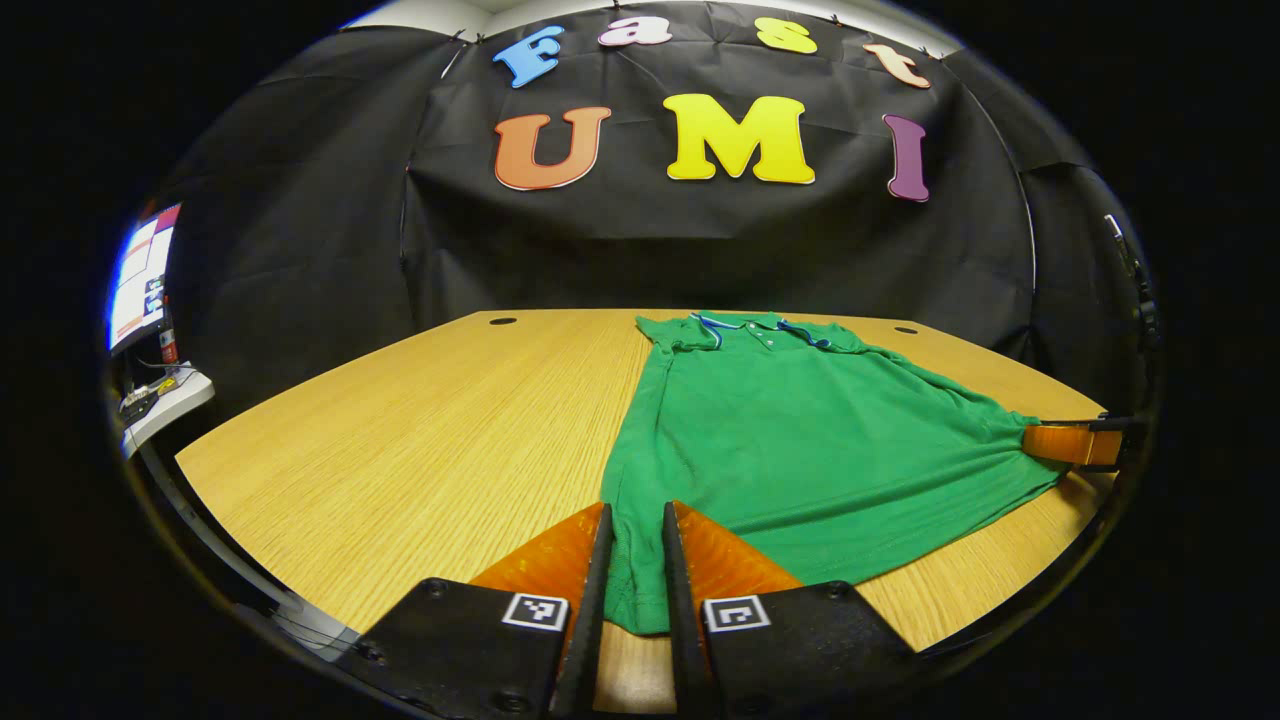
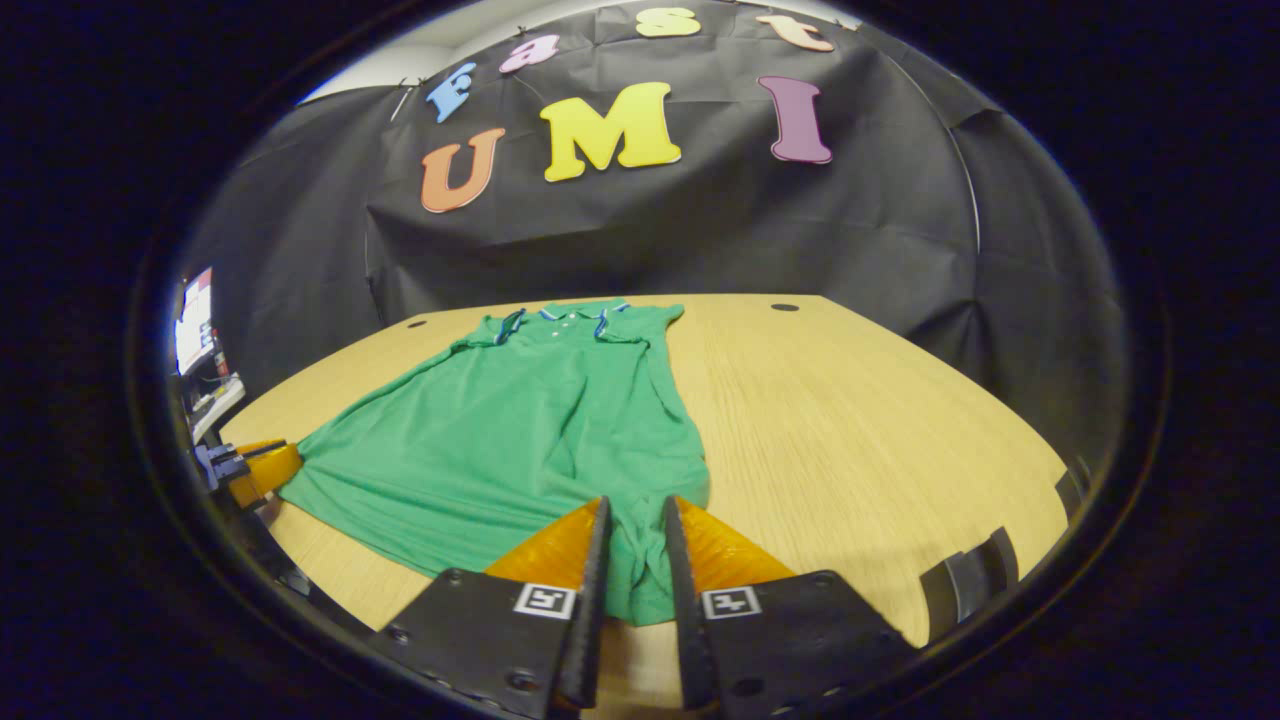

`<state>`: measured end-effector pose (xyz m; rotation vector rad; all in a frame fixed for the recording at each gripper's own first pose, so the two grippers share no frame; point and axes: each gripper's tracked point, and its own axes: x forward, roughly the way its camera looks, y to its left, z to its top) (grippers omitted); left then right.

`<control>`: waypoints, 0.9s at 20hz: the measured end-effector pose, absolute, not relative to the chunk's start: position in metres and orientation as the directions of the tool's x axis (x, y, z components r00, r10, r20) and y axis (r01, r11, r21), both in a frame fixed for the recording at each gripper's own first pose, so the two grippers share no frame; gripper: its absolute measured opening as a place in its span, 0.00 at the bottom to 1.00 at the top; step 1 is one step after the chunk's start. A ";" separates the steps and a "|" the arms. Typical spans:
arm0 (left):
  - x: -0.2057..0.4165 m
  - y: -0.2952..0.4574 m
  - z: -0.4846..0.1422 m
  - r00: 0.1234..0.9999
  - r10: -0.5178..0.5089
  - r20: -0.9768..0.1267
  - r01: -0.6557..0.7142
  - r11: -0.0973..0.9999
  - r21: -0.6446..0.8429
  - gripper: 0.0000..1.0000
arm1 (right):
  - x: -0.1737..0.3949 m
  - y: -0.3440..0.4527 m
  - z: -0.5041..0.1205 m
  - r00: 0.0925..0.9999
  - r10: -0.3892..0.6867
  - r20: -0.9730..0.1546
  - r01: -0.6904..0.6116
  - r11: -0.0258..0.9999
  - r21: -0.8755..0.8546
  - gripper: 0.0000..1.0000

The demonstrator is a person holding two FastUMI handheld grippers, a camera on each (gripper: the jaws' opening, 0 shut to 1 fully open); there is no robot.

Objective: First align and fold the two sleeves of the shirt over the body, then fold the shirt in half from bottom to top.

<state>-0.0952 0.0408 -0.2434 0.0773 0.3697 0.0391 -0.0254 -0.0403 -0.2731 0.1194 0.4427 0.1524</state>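
A green polo shirt [image 1: 800, 430] lies on the wooden table [image 1: 420, 430], collar at the far side, both sleeves folded in over the body. My left gripper [image 1: 635, 520] is shut on the shirt's bottom left hem corner, which bunches between its fingers. In the right gripper view the same shirt [image 2: 520, 420] stretches away, and my right gripper [image 2: 635, 515] is shut on the bottom right hem corner. The right gripper [image 1: 1075, 443] also appears at the far right of the left gripper view, and the left gripper [image 2: 255, 468] at the left edge of the right gripper view.
A monitor [image 1: 140, 275] and a white box with cables [image 1: 165, 395] stand beyond the table's left edge. Bare wood [image 2: 860, 420] lies on either side of the shirt. Two small dark holes [image 1: 503, 322] mark the table's far edge.
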 end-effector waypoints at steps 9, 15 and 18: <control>-0.086 0.035 -0.219 0.942 0.046 -0.332 -0.036 0.999 0.036 0.07 | -0.023 -0.035 -0.264 0.846 0.197 -0.496 -0.127 0.977 0.171 0.00; -0.067 0.036 -0.175 0.966 0.039 -0.257 -0.021 0.997 0.074 0.07 | -0.021 -0.037 -0.216 0.885 0.216 -0.412 -0.156 0.972 0.175 0.00; -0.054 0.037 -0.141 0.977 0.045 -0.209 -0.030 0.997 0.071 0.07 | -0.008 -0.033 -0.174 0.916 0.238 -0.323 -0.177 0.962 0.207 0.00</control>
